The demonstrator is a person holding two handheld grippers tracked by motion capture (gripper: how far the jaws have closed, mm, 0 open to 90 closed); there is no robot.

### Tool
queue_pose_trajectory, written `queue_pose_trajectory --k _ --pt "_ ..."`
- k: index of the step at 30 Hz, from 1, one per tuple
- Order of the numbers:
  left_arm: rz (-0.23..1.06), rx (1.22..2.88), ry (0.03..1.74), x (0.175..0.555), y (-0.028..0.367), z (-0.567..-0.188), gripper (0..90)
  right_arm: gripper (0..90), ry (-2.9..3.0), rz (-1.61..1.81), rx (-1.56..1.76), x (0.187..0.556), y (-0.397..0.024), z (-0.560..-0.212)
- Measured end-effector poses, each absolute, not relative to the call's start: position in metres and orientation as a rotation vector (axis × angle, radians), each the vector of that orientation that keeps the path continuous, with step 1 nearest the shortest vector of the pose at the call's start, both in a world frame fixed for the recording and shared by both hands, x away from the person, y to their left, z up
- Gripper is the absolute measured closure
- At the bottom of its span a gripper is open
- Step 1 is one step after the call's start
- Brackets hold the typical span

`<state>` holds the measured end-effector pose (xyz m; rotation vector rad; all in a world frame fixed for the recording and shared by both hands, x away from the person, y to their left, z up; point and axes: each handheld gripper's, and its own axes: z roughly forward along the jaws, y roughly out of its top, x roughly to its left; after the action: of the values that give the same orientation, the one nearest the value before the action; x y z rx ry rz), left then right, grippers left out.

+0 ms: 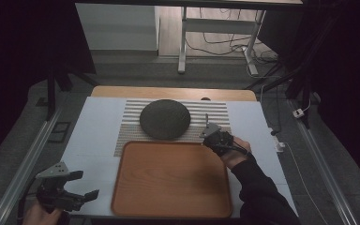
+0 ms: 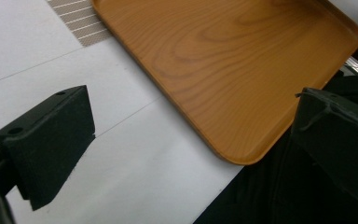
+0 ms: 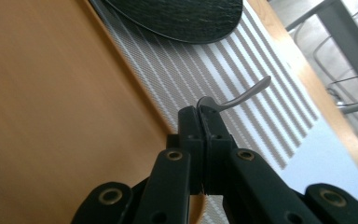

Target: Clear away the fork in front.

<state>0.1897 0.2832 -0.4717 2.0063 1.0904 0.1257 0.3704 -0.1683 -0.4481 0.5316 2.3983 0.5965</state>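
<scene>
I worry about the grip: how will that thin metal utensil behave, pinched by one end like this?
The utensil looks like thin, smooth metal, so it is probably stiff and light. The right gripper clamps just one end, and the rest sticks out free above the striped mat, so it may pivot or slip between the pads if bumped.

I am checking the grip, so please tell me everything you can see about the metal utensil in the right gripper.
The metal utensil is thin, grey and slightly shiny, most likely cutlery. One end is clamped between the shut jaws of the right gripper; its working end is hidden there, so I cannot tell its type. The free handle curves and widens at its tip. It is held in the air above the striped placemat, near the corner of the wooden tray. Only the jaws touch it.
</scene>
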Motion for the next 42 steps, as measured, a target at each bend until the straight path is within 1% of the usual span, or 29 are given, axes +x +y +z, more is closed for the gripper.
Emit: queue_pose_trajectory --k 9,26,37,42 --pt "0.128 2.034 1.012 0.194 0.277 -0.473 0.0 89.3 2.428 0.775 0.630 0.354 -0.187 -0.437" --pt "0.110 2.033 0.960 0.211 0.261 -0.469 0.0 89.3 2.481 1.087 0.717 0.322 -0.221 -0.425" --pt "0.076 2.059 0.913 0.235 0.243 -0.462 0.0 89.3 2.541 1.228 0.697 0.303 -0.226 -0.425" --pt "0.083 2.091 0.871 0.245 0.233 -0.460 0.0 89.3 2.576 1.251 0.666 0.296 -0.224 -0.425"
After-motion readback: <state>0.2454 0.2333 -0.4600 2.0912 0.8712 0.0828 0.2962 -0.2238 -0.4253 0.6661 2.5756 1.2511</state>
